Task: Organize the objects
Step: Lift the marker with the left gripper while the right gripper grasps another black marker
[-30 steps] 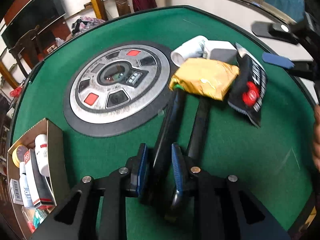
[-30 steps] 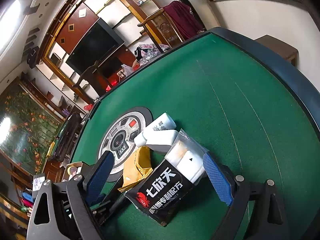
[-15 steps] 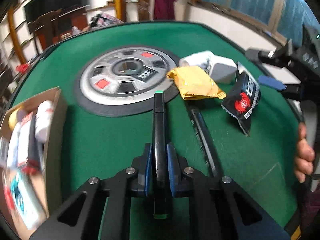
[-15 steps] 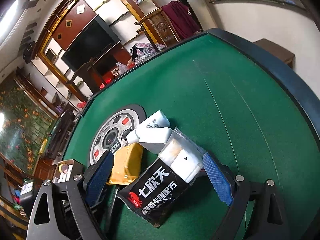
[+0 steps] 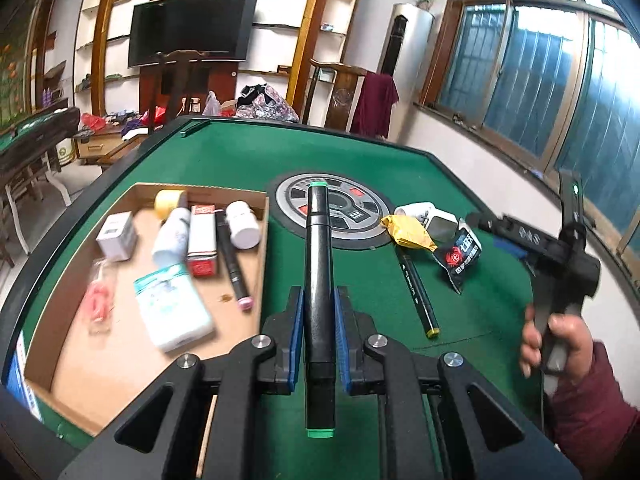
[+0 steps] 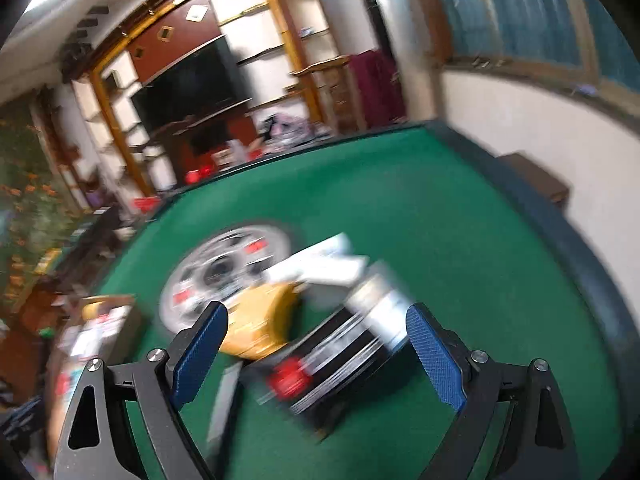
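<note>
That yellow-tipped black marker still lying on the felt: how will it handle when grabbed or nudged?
The yellow-tipped marker looks like a rigid plastic barrel, so probably stiff and light; its green-capped twin sits straight in the shut left gripper. The slim, roundish body may roll if nudged sideways, though the green felt should damp that. Smooth plastic could slip; grip it mid-barrel.

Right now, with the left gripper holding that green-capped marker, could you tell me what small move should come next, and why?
Probably carry the marker leftward over the cardboard box and lower it there. The left gripper is shut on it, clear of the table, and the box beside it already holds a similar marker and other small things, with bare floor near its front.
</note>
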A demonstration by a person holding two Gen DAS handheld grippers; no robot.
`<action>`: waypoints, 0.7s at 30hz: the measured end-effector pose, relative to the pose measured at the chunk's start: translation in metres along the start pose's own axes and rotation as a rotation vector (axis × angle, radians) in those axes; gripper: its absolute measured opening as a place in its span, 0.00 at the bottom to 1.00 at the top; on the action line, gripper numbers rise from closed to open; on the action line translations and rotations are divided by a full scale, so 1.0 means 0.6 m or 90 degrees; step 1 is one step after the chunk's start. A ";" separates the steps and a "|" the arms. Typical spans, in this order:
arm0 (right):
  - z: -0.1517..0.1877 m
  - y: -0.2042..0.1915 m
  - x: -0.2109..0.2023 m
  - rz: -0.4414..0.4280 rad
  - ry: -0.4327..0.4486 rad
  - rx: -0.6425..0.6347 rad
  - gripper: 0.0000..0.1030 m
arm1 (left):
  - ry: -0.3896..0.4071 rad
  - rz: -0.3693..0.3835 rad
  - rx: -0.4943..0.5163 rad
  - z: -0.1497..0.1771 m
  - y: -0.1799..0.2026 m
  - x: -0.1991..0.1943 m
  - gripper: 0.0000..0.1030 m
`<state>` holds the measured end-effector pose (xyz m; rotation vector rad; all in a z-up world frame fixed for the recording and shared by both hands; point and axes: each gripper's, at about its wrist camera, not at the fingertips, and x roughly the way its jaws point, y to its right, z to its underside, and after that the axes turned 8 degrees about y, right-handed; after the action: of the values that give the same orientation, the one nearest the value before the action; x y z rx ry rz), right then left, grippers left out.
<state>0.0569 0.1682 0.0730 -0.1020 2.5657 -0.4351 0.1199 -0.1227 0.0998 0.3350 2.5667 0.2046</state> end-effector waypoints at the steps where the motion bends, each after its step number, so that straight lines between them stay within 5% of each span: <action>1: 0.013 -0.012 -0.004 -0.025 -0.023 0.003 0.91 | 0.003 0.002 -0.004 0.002 -0.007 -0.006 0.14; 5: 0.068 -0.065 0.013 -0.112 -0.140 -0.002 0.91 | 0.017 0.022 -0.022 0.019 -0.031 -0.031 0.14; 15: 0.109 -0.154 0.101 0.047 -0.203 -0.201 0.90 | 0.072 -0.016 -0.067 0.031 -0.096 -0.096 0.14; 17: 0.126 -0.167 0.125 0.060 -0.231 -0.235 0.79 | 0.076 -0.012 -0.085 0.038 -0.110 -0.101 0.14; 21: 0.124 -0.169 0.127 0.059 -0.200 -0.233 0.63 | 0.062 -0.009 -0.102 0.051 -0.120 -0.093 0.14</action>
<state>0.0287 0.0394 0.0084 -0.1673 2.2989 0.0863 0.1681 -0.2049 0.0863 0.2527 2.6258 0.4288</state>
